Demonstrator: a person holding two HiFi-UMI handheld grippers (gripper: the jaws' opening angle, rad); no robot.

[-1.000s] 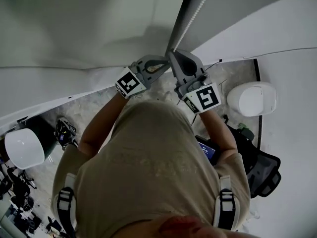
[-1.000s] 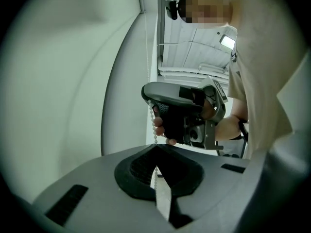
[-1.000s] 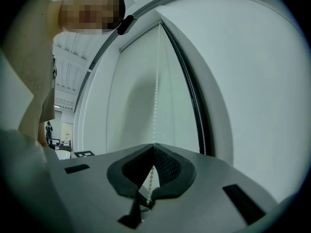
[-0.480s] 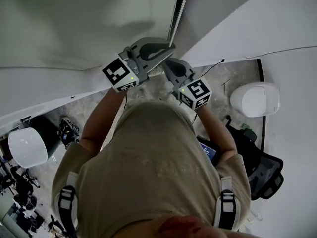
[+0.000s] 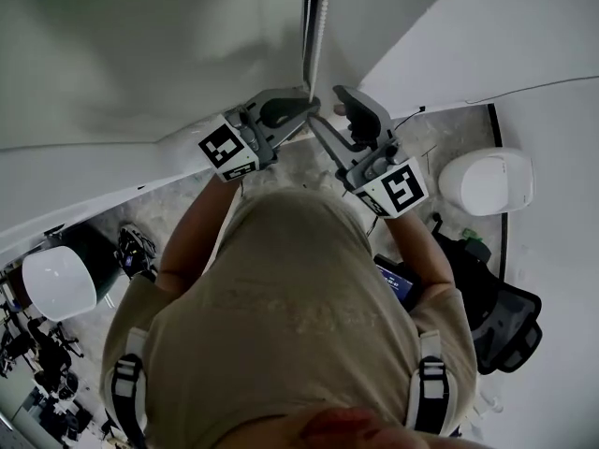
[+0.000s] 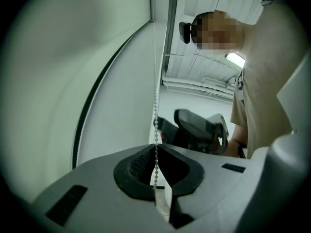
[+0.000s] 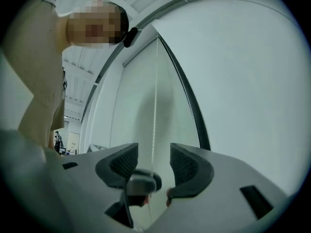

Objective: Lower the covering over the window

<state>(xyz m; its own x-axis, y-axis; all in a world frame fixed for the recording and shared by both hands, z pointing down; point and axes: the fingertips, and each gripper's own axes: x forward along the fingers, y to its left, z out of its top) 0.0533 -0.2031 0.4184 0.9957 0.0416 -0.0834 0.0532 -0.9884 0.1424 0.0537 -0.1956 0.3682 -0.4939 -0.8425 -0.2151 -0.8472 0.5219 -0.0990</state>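
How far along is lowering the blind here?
Done: cannot tell; the bottom edge of the blind isn't shown. In hand: the left hand-held gripper is shut on the chain; the right hand-held gripper has just been opening, chain between its jaws, unpinched. Left: regrip with the right, probably, and keep pulling.

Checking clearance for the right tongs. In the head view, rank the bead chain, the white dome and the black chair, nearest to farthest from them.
1. The bead chain: between the right tongs, whose jaws have just been opening and do not press it.
2. The white dome: on the floor, at right.
3. The black chair: on the floor, lower right, farthest.
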